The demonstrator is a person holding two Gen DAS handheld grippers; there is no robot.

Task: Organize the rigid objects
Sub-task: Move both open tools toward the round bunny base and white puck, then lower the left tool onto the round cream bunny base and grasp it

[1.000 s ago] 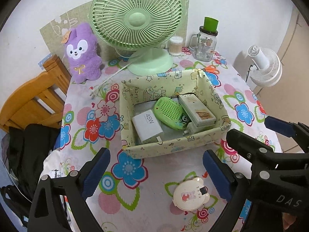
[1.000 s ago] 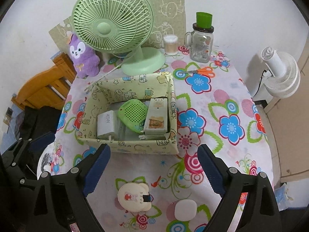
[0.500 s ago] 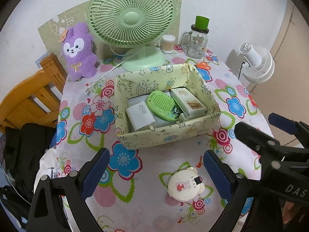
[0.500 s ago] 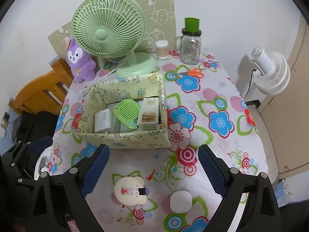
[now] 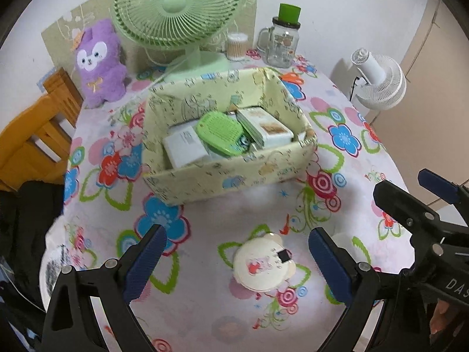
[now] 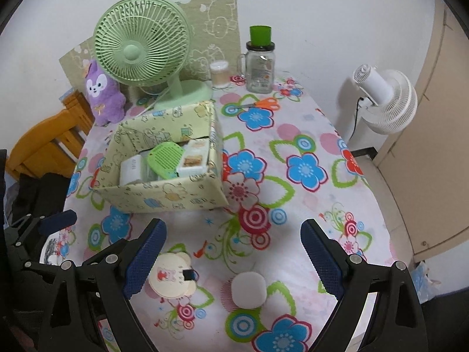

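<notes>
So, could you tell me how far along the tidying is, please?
Partly done. The box already holds a white charger, a green case and a white carton. Nothing is in hand: left gripper and right gripper are open. Left on the table: the bear disc and the white puck.
</notes>
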